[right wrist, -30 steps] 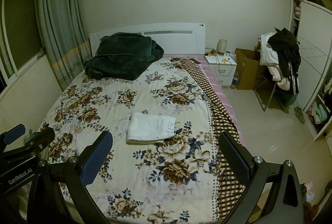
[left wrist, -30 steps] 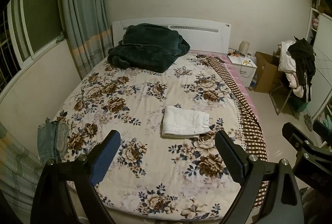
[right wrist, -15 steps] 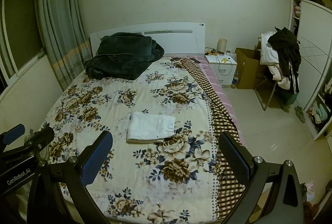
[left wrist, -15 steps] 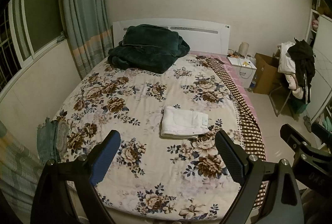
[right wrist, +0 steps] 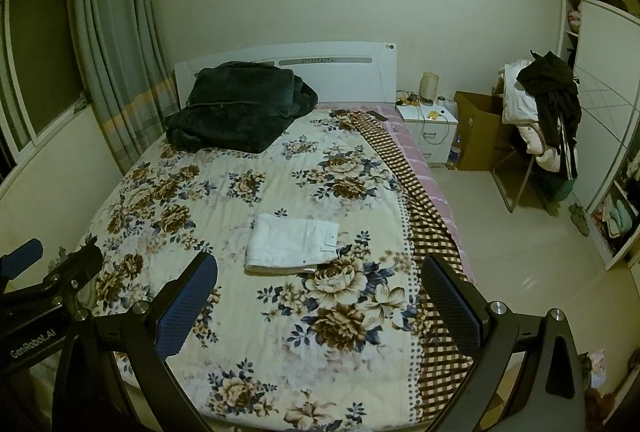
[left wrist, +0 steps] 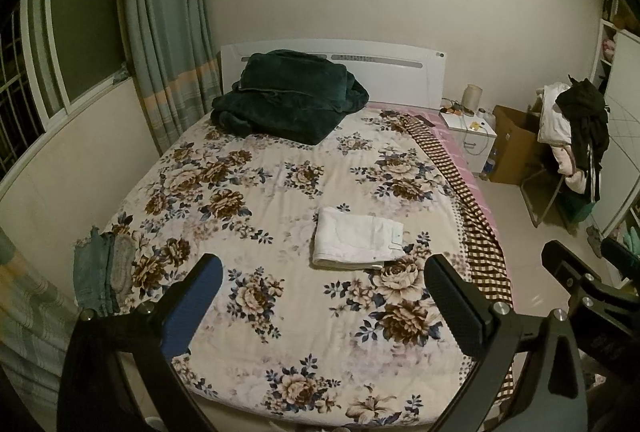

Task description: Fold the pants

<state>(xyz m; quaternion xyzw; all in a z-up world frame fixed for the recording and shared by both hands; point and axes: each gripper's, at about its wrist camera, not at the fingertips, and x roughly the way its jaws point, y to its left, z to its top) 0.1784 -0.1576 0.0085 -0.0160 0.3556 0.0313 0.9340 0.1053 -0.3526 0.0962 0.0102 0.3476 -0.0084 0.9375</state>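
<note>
— Where were the pants?

— The white pants (left wrist: 356, 242) lay folded into a flat rectangle on the floral bedspread (left wrist: 256, 200), a little right of the bed's middle and nearer its foot than its headboard (left wrist: 396, 72). From my right camera I saw them (right wrist: 294, 242) the same way, a small tag showing at their right end.

— And your fingers?

— Both pairs were spread wide and gripped nothing. My left gripper (left wrist: 324, 296) hung above the foot of the bed, its blue-padded finger (left wrist: 192, 308) to one side and the dark one (left wrist: 452, 308) to the other, with the pants lying beyond the gap, apart from both. My right gripper (right wrist: 318, 296) was splayed just as far, its pads clear of the cloth and the bedspread.

— Could each see the other?

— Yes. The right one showed at the right edge of my left view, and the left one at the left edge of my right view.

— What else was about?

— A dark green blanket (left wrist: 288, 100) was heaped against the headboard. Blue-grey denim (left wrist: 102, 272) hung at the bed's left edge. A brown checked cloth (right wrist: 424, 216) ran down the right side. Past it stood a white nightstand (right wrist: 430, 128), a cardboard box (right wrist: 476, 130), and a chair piled with clothes (right wrist: 540, 112). Curtains (left wrist: 168, 32) hung by the window on the left.
</note>
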